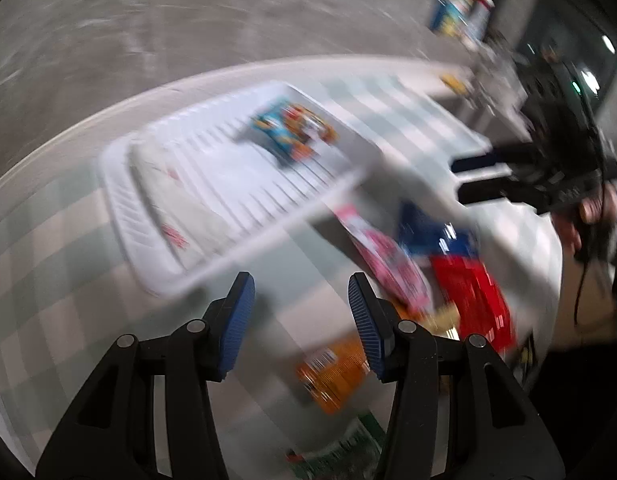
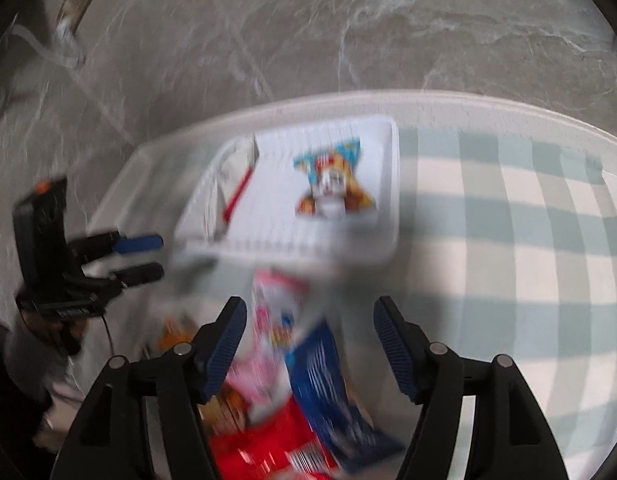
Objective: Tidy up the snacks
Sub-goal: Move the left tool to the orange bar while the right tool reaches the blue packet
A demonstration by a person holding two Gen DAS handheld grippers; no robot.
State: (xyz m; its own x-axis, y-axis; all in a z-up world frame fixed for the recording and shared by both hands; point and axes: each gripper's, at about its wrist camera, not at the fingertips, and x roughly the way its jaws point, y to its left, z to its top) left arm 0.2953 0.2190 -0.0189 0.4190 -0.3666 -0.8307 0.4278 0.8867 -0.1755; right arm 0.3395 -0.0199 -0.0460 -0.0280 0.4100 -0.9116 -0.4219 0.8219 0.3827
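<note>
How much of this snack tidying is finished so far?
Barely begun. Done: one colourful packet lies in the white tray. In hand: nothing; both hand-held grippers, left and right, are open and empty. Left: pink, blue, red and orange packets on the table.

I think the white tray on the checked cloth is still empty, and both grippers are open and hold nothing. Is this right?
Not quite. The white tray is not empty: a colourful snack packet already lies in it, as the right wrist view shows. The rest holds: the left gripper and the right gripper are open and hold nothing.
</note>
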